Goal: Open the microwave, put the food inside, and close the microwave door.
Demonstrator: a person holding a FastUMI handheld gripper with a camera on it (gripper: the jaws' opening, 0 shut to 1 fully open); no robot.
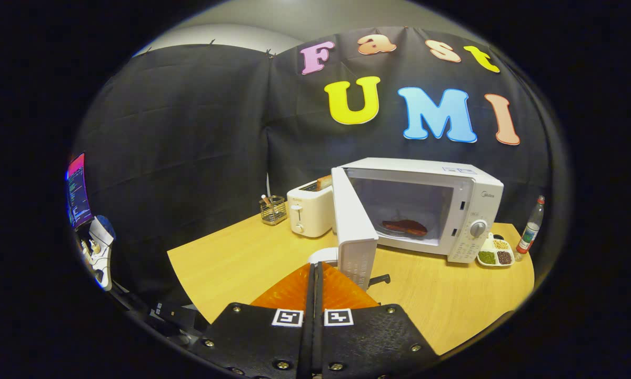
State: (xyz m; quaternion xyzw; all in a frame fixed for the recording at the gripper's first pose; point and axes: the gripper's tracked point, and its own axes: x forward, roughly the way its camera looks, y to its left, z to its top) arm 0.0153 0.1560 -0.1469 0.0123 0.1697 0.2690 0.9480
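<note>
On the wooden table (pixel 252 258), just beyond the gripper (pixel 317 273), stands a white microwave (pixel 452 210) with its door (pixel 353 226) swung wide open. The door hinges on the microwave's left side and juts out toward the viewer, so its free edge hangs just ahead of the fingertips and slightly to their right. The fingers are pressed together with nothing between them, pointing forward at the lower part of that edge. Whether they touch the door cannot be told.

The food (pixel 406 227), a dark reddish piece, lies inside the cavity on the turntable, farther back and to the right of the fingers. Judging by this, only closing is left. The door stands nearly edge-on to the fingers, so a push would need to come from its left, outer face and sweep right and away toward the cavity.

A toaster (pixel 309 212) sits just left of the microwave, a small divided dish (pixel 495 253) and a bottle (pixel 531 231) to its right.
</note>
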